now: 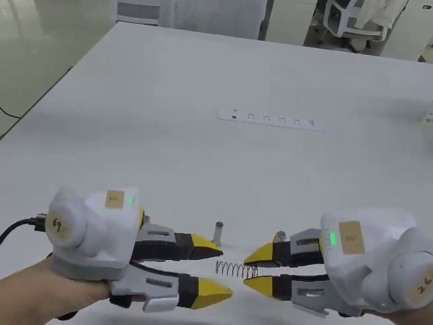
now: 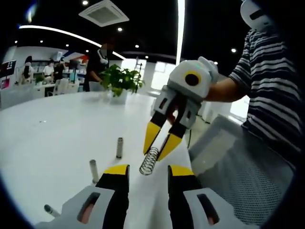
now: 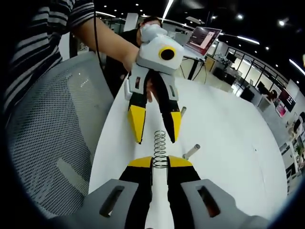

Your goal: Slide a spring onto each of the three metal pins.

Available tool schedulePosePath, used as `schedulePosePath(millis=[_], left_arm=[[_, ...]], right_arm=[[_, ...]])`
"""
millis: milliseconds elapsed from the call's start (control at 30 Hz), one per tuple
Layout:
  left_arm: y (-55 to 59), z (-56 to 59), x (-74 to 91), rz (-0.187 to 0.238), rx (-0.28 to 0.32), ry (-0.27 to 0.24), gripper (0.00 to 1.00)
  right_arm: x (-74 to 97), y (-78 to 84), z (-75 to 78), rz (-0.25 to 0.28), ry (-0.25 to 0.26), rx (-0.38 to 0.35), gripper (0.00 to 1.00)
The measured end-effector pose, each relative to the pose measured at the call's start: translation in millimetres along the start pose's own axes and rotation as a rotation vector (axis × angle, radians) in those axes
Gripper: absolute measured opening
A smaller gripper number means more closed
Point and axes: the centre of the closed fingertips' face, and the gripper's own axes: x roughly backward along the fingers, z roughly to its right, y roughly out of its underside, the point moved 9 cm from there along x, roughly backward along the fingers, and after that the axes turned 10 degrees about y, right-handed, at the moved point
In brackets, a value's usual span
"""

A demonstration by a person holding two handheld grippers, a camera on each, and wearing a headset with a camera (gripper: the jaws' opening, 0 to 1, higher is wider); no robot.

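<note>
Right gripper view: spring (image 3: pixel 160 143) beside table (image 3: pixel 224 143) edge

left gripper (image 1: pixel 224 271): white shell, black jaws, yellow tips
right gripper (image 1: pixel 245 270): white, black, yellow — green light
spring (image 1: pixel 235 269): silver
pins (image 1: pixel 218 230): grey metal
table (image 1: pixel 203 81): plain white
shirt (image 2: pixel 267 86): dark-and-white stripes
chair (image 3: pixel 43 143): grey mesh

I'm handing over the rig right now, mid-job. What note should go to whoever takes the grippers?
Right gripper: shut on one end of the spring, held roughly level.
Left gripper: open, fingers either side of the spring's free end, not closed on it.
Left pin and right pin stand upright just beyond the fingers, both bare; third pin sits at the left gripper view's edge, hard to judge.
Done: no spring seated yet. Left: all three pins.
</note>
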Motion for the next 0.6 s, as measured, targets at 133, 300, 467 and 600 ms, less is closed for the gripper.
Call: schedulePosePath(millis=[133,300,467,600], left_arm=[[-2.0,1.4,-3.1,-0.001,-0.007,0.024,0.19],[-3.8,2.1,-7.2,-0.001,-0.026,0.032,0.09],[-4.0,1.1,-7.7,-0.008,-0.041,0.033,0.05],[-4.6,1.6,-7.8,-0.023,-0.059,0.047,0.03]], right_arm=[[0.8,-2.2,0.5,0.009,-0.001,-0.002,0.08],[1.9,-1.9,-0.7,0.004,-0.006,0.006,0.08],[3.1,-1.5,-1.0,0.006,-0.008,-0.002,0.08],[2.8,-0.6,-1.6,0.001,-0.008,0.002,0.08]])
